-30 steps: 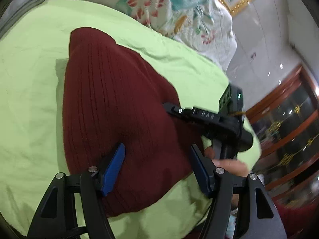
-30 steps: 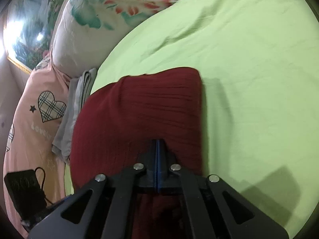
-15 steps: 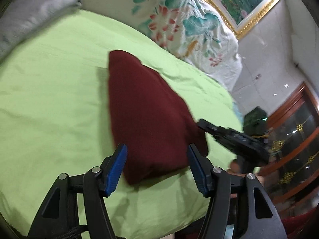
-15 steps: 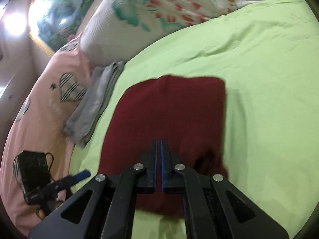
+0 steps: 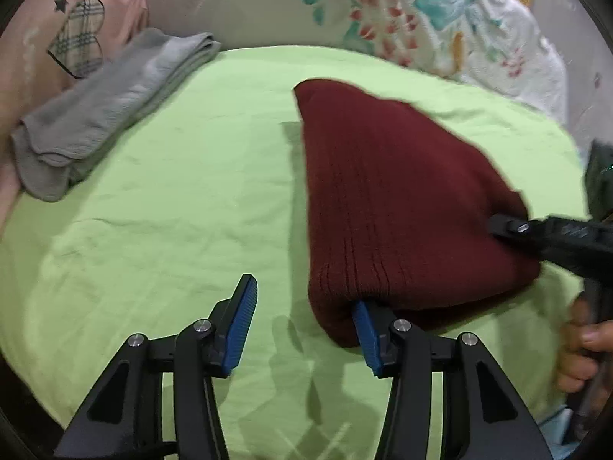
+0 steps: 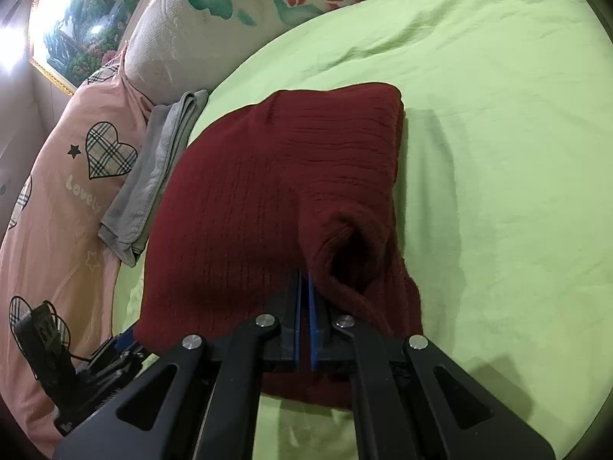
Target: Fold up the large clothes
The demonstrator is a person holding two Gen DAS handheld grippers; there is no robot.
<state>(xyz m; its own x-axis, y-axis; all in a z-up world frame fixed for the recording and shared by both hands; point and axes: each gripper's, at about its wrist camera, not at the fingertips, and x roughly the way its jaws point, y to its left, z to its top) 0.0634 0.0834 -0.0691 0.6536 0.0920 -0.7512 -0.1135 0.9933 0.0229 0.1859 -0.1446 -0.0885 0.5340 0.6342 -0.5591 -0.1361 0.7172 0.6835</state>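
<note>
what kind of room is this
Most likely a bedroom: the maroon sweater lies on a bed with a green sheet, a floral pillow at its head, and a framed painting on the wall.

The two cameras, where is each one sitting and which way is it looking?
Left wrist: on the left gripper, open, facing the pillows; a hand shows at right.
Right wrist: on the right gripper, shut on the maroon sweater, facing the pink pillow.
Both share the sweater, green sheet and grey folded cloth.

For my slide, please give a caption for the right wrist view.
Right claw shut on the folded dark red sweater, lying on the green bedsheet.
</note>
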